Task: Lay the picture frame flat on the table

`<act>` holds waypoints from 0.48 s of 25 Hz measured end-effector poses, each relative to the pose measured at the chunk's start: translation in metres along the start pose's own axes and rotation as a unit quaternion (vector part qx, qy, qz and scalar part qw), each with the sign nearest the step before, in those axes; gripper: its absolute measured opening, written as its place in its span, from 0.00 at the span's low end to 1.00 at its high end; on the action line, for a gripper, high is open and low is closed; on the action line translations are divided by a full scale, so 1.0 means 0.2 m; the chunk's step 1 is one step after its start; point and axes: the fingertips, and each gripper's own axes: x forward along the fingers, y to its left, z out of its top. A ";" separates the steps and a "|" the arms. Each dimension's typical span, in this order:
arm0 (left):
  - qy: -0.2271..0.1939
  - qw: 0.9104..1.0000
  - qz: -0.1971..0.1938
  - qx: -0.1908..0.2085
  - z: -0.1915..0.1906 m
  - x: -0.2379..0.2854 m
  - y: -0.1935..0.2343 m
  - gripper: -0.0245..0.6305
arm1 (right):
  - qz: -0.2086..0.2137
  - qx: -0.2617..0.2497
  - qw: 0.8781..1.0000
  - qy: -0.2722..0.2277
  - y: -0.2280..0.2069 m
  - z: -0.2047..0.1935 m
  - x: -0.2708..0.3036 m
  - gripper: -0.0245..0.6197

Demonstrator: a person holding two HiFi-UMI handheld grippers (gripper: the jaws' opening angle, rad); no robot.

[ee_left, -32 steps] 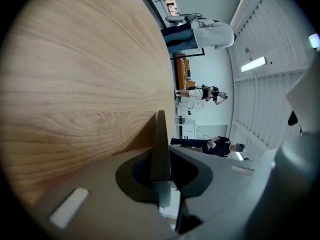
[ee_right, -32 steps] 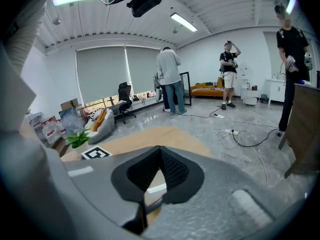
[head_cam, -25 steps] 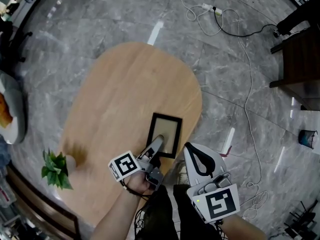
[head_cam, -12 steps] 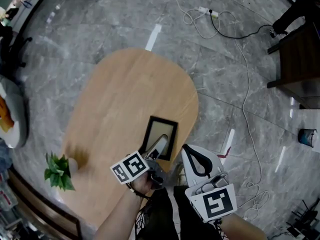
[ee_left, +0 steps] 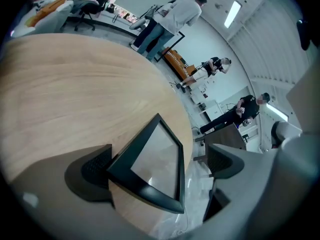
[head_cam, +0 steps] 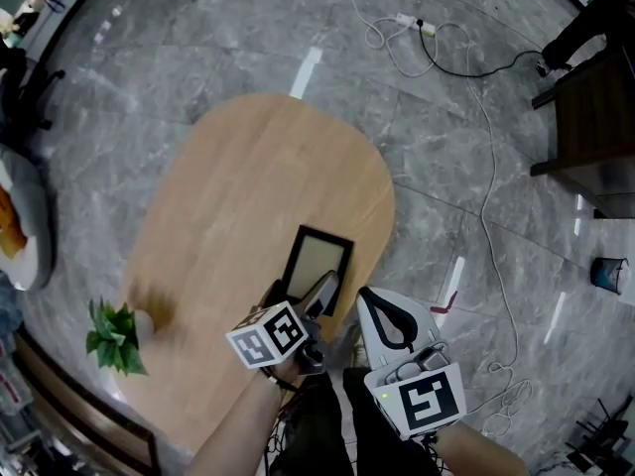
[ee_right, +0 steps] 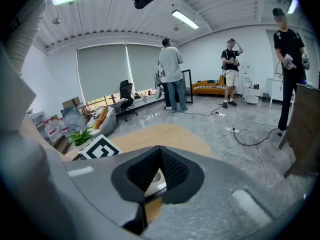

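A black picture frame (head_cam: 317,264) with a pale glass pane lies flat on the oval wooden table (head_cam: 248,186), close to its near right edge. My left gripper (head_cam: 296,294) sits at the frame's near end. Its jaws are opening, and the left gripper view shows the frame (ee_left: 150,164) between the left gripper's (ee_left: 160,164) two spread pads with neither pad pressing on it. To the right of the frame, beyond the table's edge, my right gripper (head_cam: 392,320) hangs with its jaws together. In the right gripper view the right gripper (ee_right: 159,171) holds nothing.
A small potted plant (head_cam: 114,337) stands at the table's near left. Cables and a power strip (head_cam: 417,18) trail over the grey marble floor. A dark cabinet (head_cam: 595,117) is at the right, with a small bin (head_cam: 610,273) below it. Several people stand across the room (ee_right: 172,74).
My left gripper has drawn back toward me and its jaws have spread off the frame. The frame stays flat on the table. The right gripper has barely moved.
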 end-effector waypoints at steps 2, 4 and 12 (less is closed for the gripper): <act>-0.004 1.000 0.008 0.023 0.01 -0.02 0.00 0.96 | 0.002 -0.001 1.000 0.002 0.01 -0.01 0.00 0.04; -0.006 0.999 0.011 0.041 0.03 -0.04 0.00 0.96 | 0.003 -0.002 1.000 0.006 0.02 -0.01 0.00 0.04; -0.006 0.998 0.021 0.052 0.08 -0.16 -0.02 0.95 | 0.002 -0.001 1.000 0.000 0.02 0.06 -0.01 0.04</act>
